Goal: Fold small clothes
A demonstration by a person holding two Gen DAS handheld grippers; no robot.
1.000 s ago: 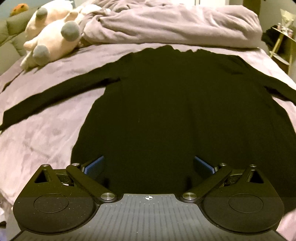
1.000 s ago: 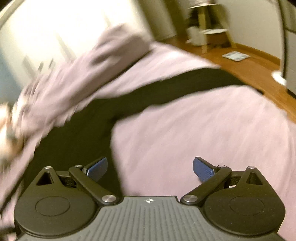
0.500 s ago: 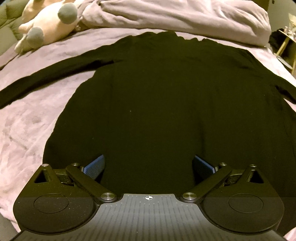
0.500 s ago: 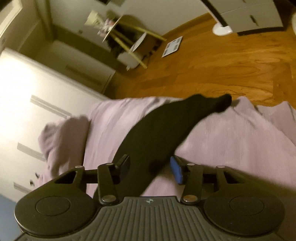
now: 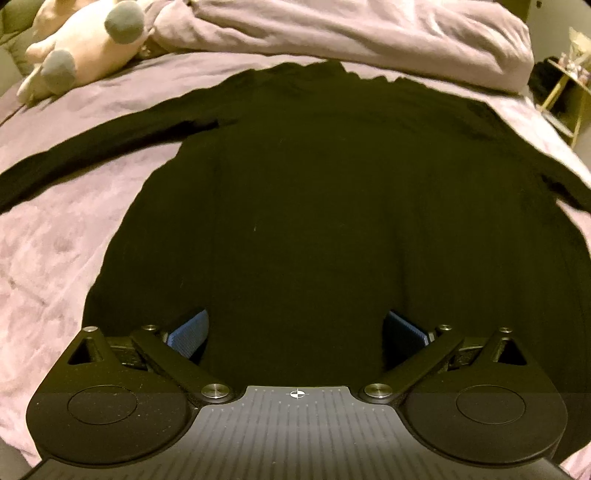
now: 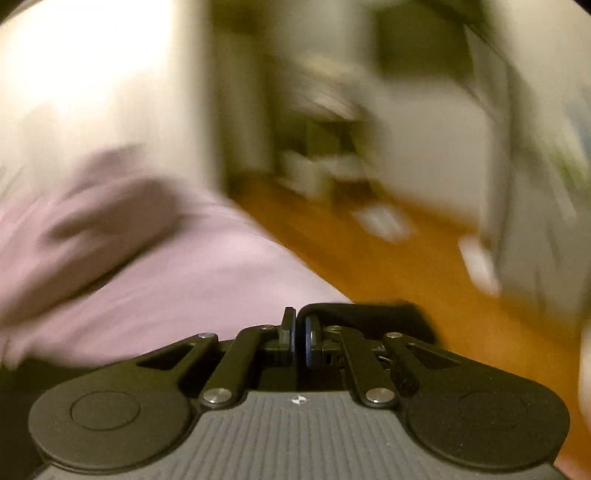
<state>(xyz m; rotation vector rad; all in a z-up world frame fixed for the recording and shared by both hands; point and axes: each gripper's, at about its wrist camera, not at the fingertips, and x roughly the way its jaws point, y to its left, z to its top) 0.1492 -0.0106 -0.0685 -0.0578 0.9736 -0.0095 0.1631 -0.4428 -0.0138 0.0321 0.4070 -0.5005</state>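
A black long-sleeved top (image 5: 314,192) lies flat on the lilac bedsheet (image 5: 55,258), its left sleeve (image 5: 92,147) stretched out to the left. My left gripper (image 5: 295,332) is open and empty, hovering over the top's lower hem with its blue pads (image 5: 186,332) wide apart. My right gripper (image 6: 300,338) is shut on the black right sleeve (image 6: 369,314), which bends over to the right of the fingers. The right wrist view is heavily blurred.
A crumpled lilac duvet (image 5: 351,33) lies across the head of the bed. A cream plush toy (image 5: 85,44) lies at the far left. The wooden floor (image 6: 388,266) and blurred furniture lie beyond the bed's right edge. A small side table (image 5: 565,81) stands at the right.
My right gripper moved onto the right sleeve, closed on it, and is now swinging fast. My left gripper stayed open and drifted slightly over the top.
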